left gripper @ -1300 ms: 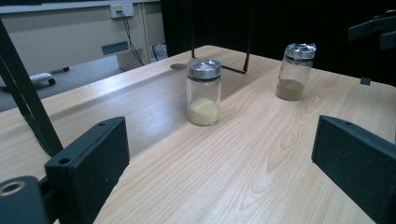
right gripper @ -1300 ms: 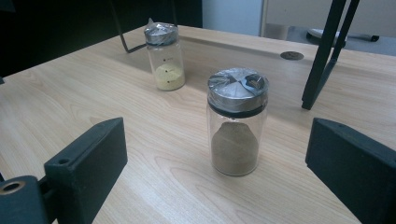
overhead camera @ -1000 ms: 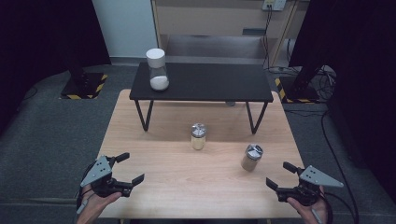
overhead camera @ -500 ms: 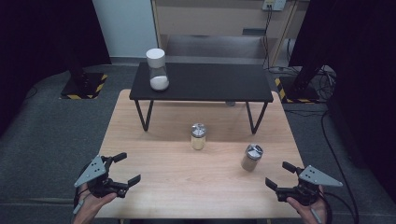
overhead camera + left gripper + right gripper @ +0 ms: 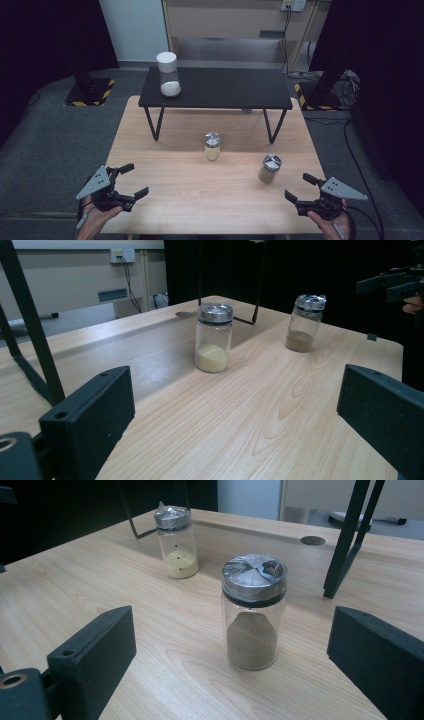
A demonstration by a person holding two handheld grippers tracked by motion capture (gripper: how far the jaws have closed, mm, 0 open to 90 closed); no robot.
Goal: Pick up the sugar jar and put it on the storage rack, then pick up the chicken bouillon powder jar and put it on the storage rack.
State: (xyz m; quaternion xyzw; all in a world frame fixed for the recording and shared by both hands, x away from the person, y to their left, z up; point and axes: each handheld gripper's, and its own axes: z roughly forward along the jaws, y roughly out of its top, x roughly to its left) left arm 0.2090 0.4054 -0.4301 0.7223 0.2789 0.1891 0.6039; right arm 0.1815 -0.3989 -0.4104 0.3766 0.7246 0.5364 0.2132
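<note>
Glass jars with silver lids, one of yellow powder [image 5: 212, 146] mid-bench, one of brown powder [image 5: 270, 169] nearer right, stand upright; left gripper [image 5: 131, 180] and right gripper [image 5: 299, 187] hover wide open, fingers empty; a hasty approach could topple either jar.

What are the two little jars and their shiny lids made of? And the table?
Jars: the yellow jar and brown jar look like clear glass or hard plastic; you can see the powder through them.
Lids: the brown jar's lid looks like shiny metal, silvery with bright glints; it could be plated plastic.
Table: pale wood or wood-look laminate, showing grain lines, smooth matte finish.
</note>
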